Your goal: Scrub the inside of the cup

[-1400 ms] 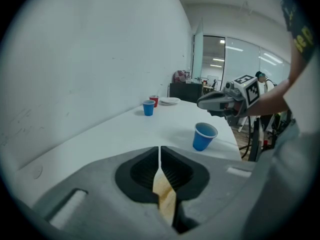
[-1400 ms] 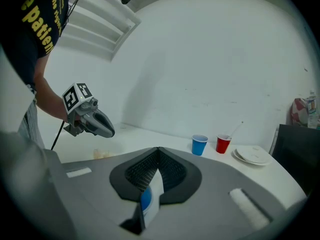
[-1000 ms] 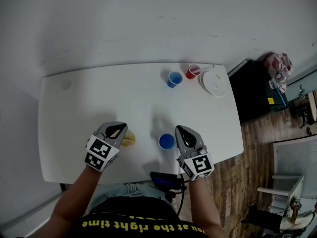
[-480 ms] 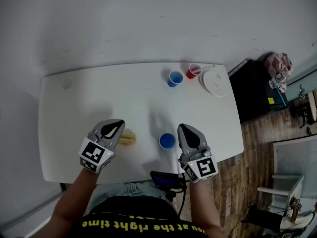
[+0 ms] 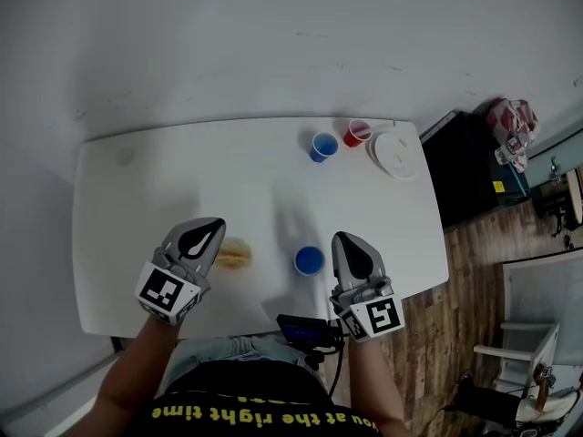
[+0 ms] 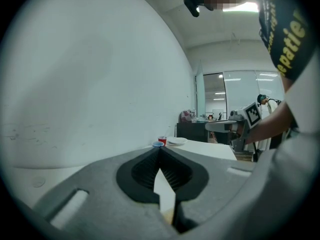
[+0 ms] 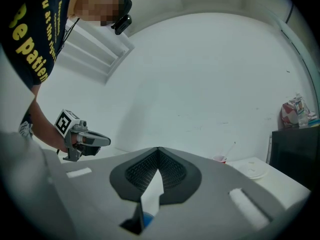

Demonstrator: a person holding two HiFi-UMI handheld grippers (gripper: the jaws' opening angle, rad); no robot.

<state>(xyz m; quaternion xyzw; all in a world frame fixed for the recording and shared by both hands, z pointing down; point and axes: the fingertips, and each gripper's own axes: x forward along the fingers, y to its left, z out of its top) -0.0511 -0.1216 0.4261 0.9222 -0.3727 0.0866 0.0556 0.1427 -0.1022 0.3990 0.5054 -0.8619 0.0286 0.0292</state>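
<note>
Head view: the blue cup [image 5: 309, 260] is seen standing on the white table [image 5: 137, 208] between two clenched, empty grippers, with the sponge [image 5: 237, 254] lying just beside the left gripper [image 5: 208, 235] and the cup near the right gripper [image 5: 351, 251]. Left gripper view: the jaws are shown pressed together on nothing and would need opening before the sponge is taken squarely. Right gripper view: the same closed jaws are shown above the cup, which is best steadied by its wall first.
</note>
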